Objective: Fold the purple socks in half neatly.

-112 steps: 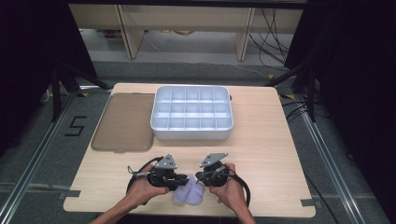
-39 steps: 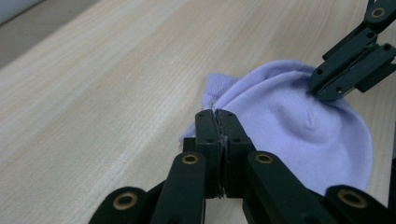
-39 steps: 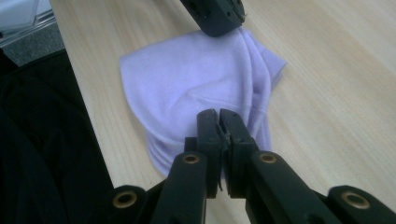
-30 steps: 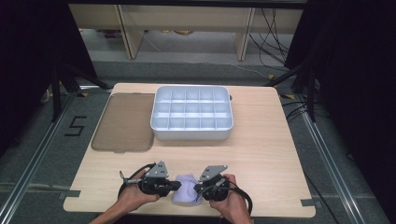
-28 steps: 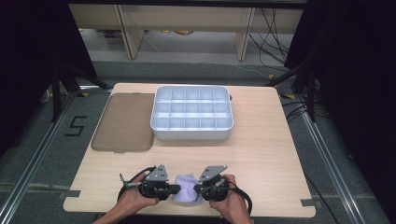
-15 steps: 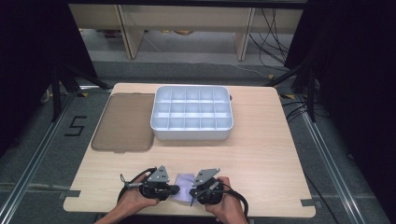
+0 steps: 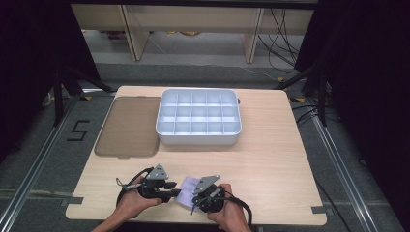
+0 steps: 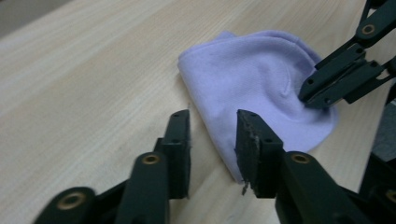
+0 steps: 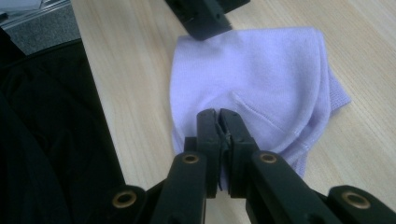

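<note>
A folded lilac cloth (image 7: 188, 185) (image 8: 261, 74) (image 9: 261, 70) lies on the wooden table near its front edge, between the two hand-held grippers. My left gripper (image 7: 174, 193) (image 8: 212, 120) is open; its jaws have just been opening. The cloth's near edge runs between them with no pad pressing on it. My right gripper (image 7: 197, 200) (image 9: 218, 114) is shut on a small raised fold of the cloth. In the left gripper view the right gripper (image 8: 309, 95) pinches the cloth's right side. In the right gripper view the left gripper (image 9: 201, 16) hangs over the cloth's far edge.
A white compartment tray (image 7: 198, 139) stands mid-table toward the back, with a brown translucent lid (image 7: 128, 126) flat to its left. Bare wood (image 7: 280, 164) lies to the right. The table's front edge (image 7: 193, 223) is just behind both hands.
The left gripper's jaws have opened and let go of the cloth. The right gripper has shifted left toward the left one, still pinching the cloth, which now lies more bunched.
</note>
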